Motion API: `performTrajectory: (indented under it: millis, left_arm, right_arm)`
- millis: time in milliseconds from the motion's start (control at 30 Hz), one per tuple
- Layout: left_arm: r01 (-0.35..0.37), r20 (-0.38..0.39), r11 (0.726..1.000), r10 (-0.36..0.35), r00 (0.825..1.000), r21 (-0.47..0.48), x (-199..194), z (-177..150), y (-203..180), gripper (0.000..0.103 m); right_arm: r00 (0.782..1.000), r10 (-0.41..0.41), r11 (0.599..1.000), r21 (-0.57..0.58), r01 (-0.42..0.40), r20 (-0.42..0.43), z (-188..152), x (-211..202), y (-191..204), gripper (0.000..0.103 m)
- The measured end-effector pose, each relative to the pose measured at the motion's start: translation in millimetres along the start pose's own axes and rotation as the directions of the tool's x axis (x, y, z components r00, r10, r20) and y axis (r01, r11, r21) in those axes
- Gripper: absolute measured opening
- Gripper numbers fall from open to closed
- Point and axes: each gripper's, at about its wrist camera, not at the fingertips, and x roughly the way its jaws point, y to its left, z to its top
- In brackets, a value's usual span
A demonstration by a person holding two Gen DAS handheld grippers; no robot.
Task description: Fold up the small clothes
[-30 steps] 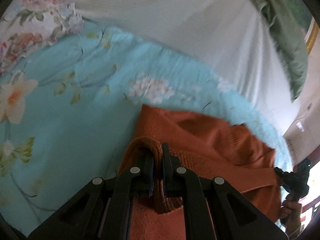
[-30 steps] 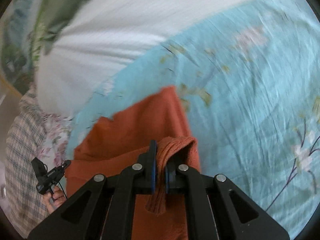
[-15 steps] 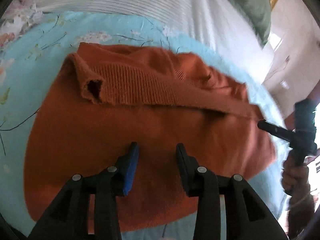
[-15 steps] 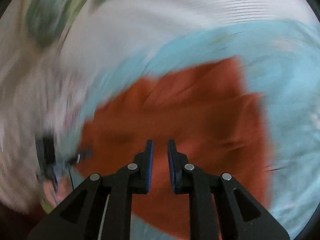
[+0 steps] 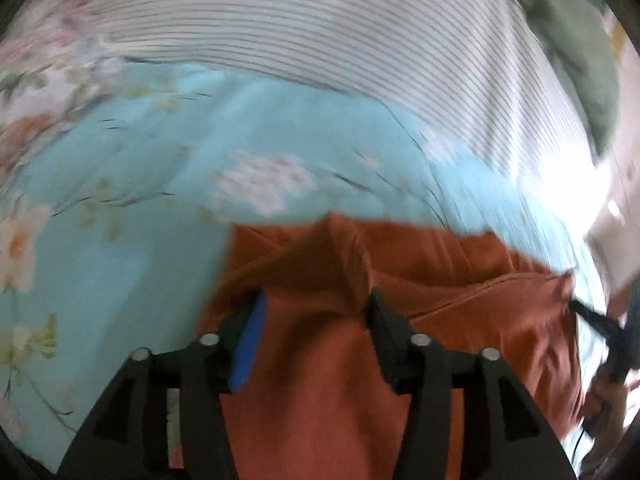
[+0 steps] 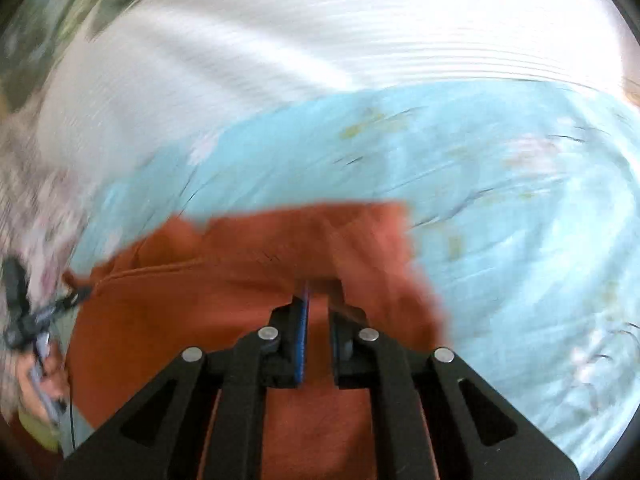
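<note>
An orange knitted garment [image 5: 460, 300] lies on a light blue floral bedspread [image 5: 132, 216]. My left gripper [image 5: 316, 304] is open, its fingers spread wide low over the garment's left part, a raised fold between them. The garment also shows in the right wrist view [image 6: 208, 304]. My right gripper [image 6: 318, 300] stands over the garment's right part with its fingers a narrow gap apart; orange cloth shows in the gap, and whether it is pinched is unclear. Both views are blurred by motion.
A white striped sheet [image 5: 320, 28] covers the bed beyond the bedspread [image 6: 520, 216]. A green cloth [image 5: 572, 40] lies at the far right. The other hand-held gripper shows at the edge of each view [image 5: 604, 328], [image 6: 24, 320].
One second ago both grippers were shut on garment edges. Both let go and pulled back. Now both have moved forward and low over the garment again, the left wide open.
</note>
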Motion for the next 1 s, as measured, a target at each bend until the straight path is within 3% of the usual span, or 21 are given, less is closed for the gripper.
performTrajectory:
  millis: [67,233,433,633,667,733,767,800,1000]
  left_arm:
    - [-0.031,0.032,0.998,0.033,0.999,-0.061,-12,-1,20,0.062]
    - [-0.052,0.037,0.987,0.059,0.998,-0.154,-37,-22,47,0.062]
    - [0.049,0.038,0.977,-0.042,0.998,-0.209,-87,-88,39,0.063]
    - [0.157,-0.03,0.965,-0.167,0.985,-0.21,-101,-145,5,0.066]
    - [0.17,-0.044,0.961,-0.184,0.982,-0.218,-102,-156,2,0.067]
    - [0.186,-0.058,0.955,-0.204,0.977,-0.232,-102,-171,-2,0.069]
    - [0.188,-0.067,0.952,-0.21,0.975,-0.241,-102,-179,-2,0.069]
    - [0.188,-0.072,0.949,-0.212,0.975,-0.252,-102,-187,-1,0.069]
    - [0.226,-0.029,0.911,-0.251,0.968,-0.345,-98,-200,14,0.069]
  right_arm:
    - [1.0,0.005,0.998,0.061,-0.007,0.028,0,-9,-14,0.012]
    - [0.999,0.028,0.994,0.102,-0.032,0.036,-15,-27,-15,0.012]
    - [0.992,0.122,0.988,0.098,-0.123,0.021,-55,-46,11,0.012]
    - [0.967,0.256,0.958,0.131,-0.254,0.001,-103,-63,31,0.014]
    - [0.963,0.27,0.954,0.136,-0.268,0.004,-111,-66,33,0.017]
    - [0.957,0.289,0.947,0.14,-0.287,0.007,-120,-70,38,0.041]
    - [0.955,0.297,0.944,0.147,-0.296,0.015,-125,-74,39,0.066]
    - [0.953,0.302,0.941,0.152,-0.303,0.034,-131,-79,40,0.079]
    - [0.949,0.312,0.937,0.152,-0.316,0.048,-151,-92,42,0.079]
